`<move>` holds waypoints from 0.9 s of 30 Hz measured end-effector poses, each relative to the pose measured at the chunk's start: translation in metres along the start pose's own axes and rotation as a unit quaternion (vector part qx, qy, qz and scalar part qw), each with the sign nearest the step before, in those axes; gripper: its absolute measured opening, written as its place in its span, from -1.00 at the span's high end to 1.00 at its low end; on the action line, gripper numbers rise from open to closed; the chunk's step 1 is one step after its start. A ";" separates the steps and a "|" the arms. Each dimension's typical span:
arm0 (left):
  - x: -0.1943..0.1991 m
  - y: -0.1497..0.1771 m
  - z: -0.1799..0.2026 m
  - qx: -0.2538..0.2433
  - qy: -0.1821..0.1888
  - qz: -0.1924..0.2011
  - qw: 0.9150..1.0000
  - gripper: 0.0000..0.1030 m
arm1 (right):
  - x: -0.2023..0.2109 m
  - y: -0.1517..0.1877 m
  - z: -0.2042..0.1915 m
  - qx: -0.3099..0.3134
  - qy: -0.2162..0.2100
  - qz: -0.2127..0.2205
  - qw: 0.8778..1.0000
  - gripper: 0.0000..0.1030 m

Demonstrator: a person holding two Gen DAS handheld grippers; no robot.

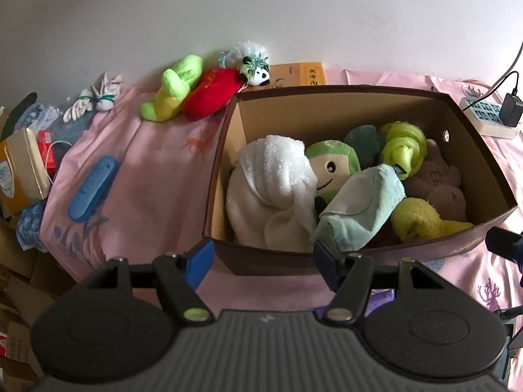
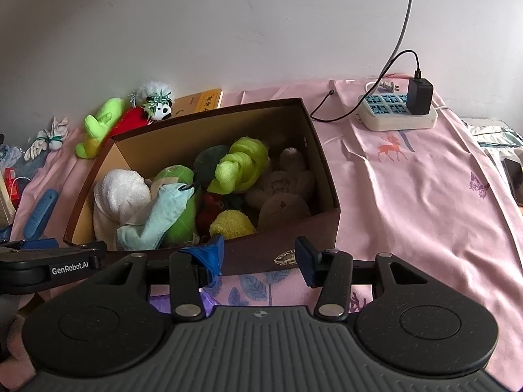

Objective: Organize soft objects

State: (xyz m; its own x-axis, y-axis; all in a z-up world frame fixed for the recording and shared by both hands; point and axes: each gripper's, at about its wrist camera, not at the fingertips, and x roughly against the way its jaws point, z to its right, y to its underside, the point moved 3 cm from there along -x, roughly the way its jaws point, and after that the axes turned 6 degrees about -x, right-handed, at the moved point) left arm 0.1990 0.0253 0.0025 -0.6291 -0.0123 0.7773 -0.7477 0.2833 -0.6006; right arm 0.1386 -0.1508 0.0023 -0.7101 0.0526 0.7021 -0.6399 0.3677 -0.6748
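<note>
Pink bedsheet (image 2: 425, 196), "GenRobot.AI" on left tongs (image 1: 261, 261), both tongs (image 2: 261, 258) apart, empty.

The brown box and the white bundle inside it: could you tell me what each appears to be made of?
The brown box looks like cardboard: thin, stiff walls, a matte tan inside and a darker, printed outside. The white bundle looks like terry towelling or fleece: a nubbly, looped surface that folds softly; which of the two cannot be told.
</note>
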 end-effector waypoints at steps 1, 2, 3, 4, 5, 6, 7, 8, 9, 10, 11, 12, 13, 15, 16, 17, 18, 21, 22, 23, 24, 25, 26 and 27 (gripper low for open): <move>-0.001 0.000 0.000 0.001 0.001 -0.001 1.000 -0.28 | 0.000 0.000 0.000 0.001 0.001 0.001 1.000 0.37; -0.001 0.001 0.000 0.001 0.002 -0.001 1.000 -0.28 | -0.001 0.000 0.000 0.001 0.001 0.000 1.000 0.37; -0.001 0.001 0.001 0.001 0.003 -0.002 1.000 -0.28 | -0.001 -0.001 0.001 0.000 0.001 0.000 1.000 0.37; -0.001 0.001 0.001 0.002 0.002 -0.001 1.000 -0.28 | -0.002 -0.001 0.001 -0.001 0.001 -0.001 1.000 0.37; -0.002 0.001 0.001 0.000 0.002 -0.002 1.000 -0.28 | -0.002 -0.001 0.001 -0.001 0.001 -0.001 1.000 0.36; -0.002 0.001 0.002 0.000 0.003 -0.001 1.000 -0.28 | -0.003 -0.001 0.001 -0.001 0.000 -0.002 1.000 0.36; -0.003 0.001 0.002 0.000 0.003 -0.001 1.000 -0.28 | -0.003 -0.001 0.002 0.000 0.000 -0.002 1.000 0.36; -0.003 0.001 0.002 0.001 0.003 -0.001 1.000 -0.28 | -0.004 -0.001 0.001 0.001 -0.001 -0.003 1.000 0.36; -0.004 0.001 0.002 0.001 0.005 -0.001 1.000 -0.28 | -0.004 0.000 0.001 0.001 -0.001 -0.003 1.000 0.36; -0.004 0.002 0.002 0.002 0.005 -0.001 1.000 -0.28 | -0.004 0.000 0.001 0.001 -0.002 -0.003 1.000 0.36; -0.003 0.002 0.002 0.003 0.005 -0.001 1.000 -0.28 | -0.004 0.000 0.001 0.000 -0.003 -0.003 1.000 0.36; -0.003 0.002 0.002 0.004 0.005 -0.001 1.000 -0.28 | -0.004 0.000 0.001 0.000 -0.003 -0.002 1.000 0.36; -0.003 0.002 0.002 0.005 0.006 -0.001 1.000 -0.28 | -0.004 0.000 0.001 0.000 -0.002 -0.002 1.000 0.36; -0.003 0.002 0.002 0.005 0.006 0.000 1.000 -0.28 | -0.004 0.000 0.001 0.000 -0.003 -0.003 1.000 0.35; -0.003 0.002 0.002 0.004 0.006 0.000 1.000 -0.28 | -0.004 0.000 0.001 -0.001 -0.003 -0.003 1.000 0.35; -0.003 0.002 0.002 0.005 0.006 0.000 1.000 -0.28 | -0.003 0.000 0.001 -0.003 -0.002 -0.003 1.000 0.35; -0.003 0.002 0.002 0.005 0.007 0.000 1.000 -0.28 | -0.003 0.000 0.001 -0.004 -0.002 -0.002 1.000 0.35; -0.002 0.002 0.002 0.005 0.008 0.000 1.000 -0.28 | -0.001 -0.001 0.002 -0.006 -0.002 0.000 1.000 0.35; -0.002 0.002 0.002 0.005 0.009 0.000 1.000 -0.28 | -0.001 -0.001 0.002 -0.007 -0.002 0.002 1.000 0.35; -0.002 0.002 0.002 0.006 0.011 -0.001 1.000 -0.28 | -0.001 -0.001 0.002 -0.007 -0.002 0.003 1.000 0.35; -0.002 0.002 0.002 0.006 0.013 -0.002 1.000 -0.28 | 0.000 -0.001 0.003 -0.007 -0.001 0.004 1.000 0.35; -0.002 0.002 0.003 0.006 0.014 -0.002 1.000 -0.28 | 0.000 -0.001 0.003 -0.008 -0.001 0.005 1.000 0.35; -0.001 0.003 0.003 0.005 0.015 -0.002 1.000 -0.28 | 0.001 -0.002 0.003 -0.008 0.000 0.006 1.000 0.34; 0.000 0.003 0.003 0.004 0.017 -0.001 1.000 -0.28 | 0.001 -0.002 0.004 -0.009 0.000 0.006 1.000 0.34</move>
State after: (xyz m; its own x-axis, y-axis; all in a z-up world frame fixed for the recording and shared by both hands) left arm 0.1964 0.0227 0.0002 -0.6206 0.0193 0.7839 -0.7503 0.2756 -0.6009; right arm 0.1378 -0.1549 0.0033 -0.7181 0.0573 0.6936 -0.6256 0.3833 -0.6794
